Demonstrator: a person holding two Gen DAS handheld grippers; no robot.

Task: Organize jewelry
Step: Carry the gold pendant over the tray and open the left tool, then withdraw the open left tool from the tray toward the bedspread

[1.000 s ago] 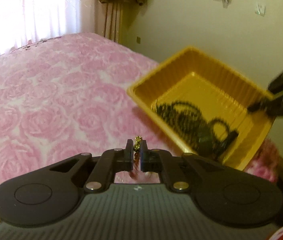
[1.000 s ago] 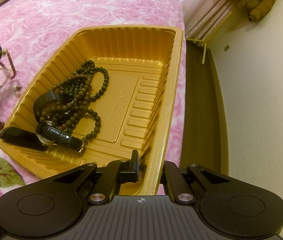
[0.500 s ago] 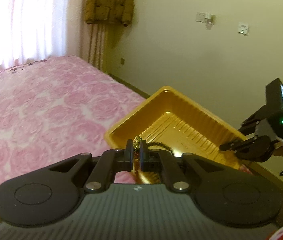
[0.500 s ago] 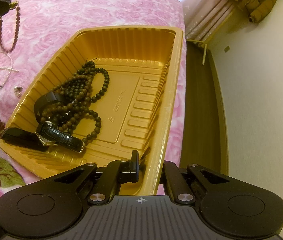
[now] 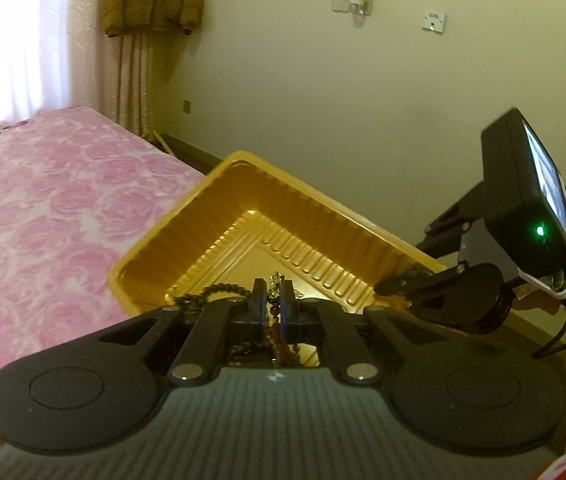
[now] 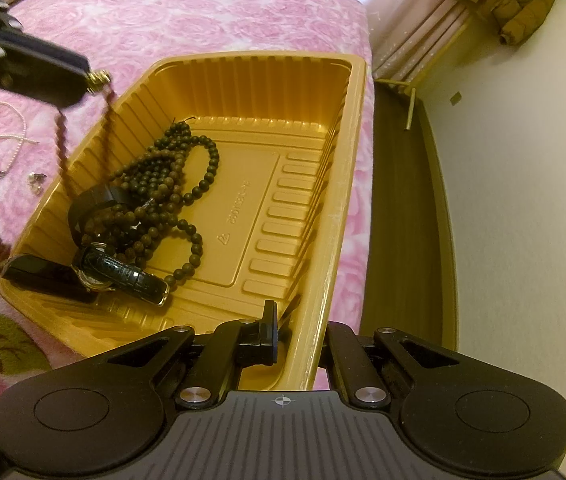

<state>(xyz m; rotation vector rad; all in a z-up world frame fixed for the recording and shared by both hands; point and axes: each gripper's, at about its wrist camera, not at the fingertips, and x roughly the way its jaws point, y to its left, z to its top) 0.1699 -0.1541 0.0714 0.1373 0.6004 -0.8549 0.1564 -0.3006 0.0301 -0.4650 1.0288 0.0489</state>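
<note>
Carrying a reddish bead strand (image 6: pixel 61 136), the left hand-held gripper (image 5: pixel 273 298), clamped on its gold clasp, hangs it over the gold tray's (image 6: pixel 347 184) left wall. Best released further inside, beside the dark beads (image 6: pixel 171 196). The right hand-held gripper (image 6: pixel 297 334) pinches the tray's near rim. A pink rose bedspread (image 6: pixel 203 12) fills the upper left; a cream wall (image 6: pixel 523 200) stands right.
</note>
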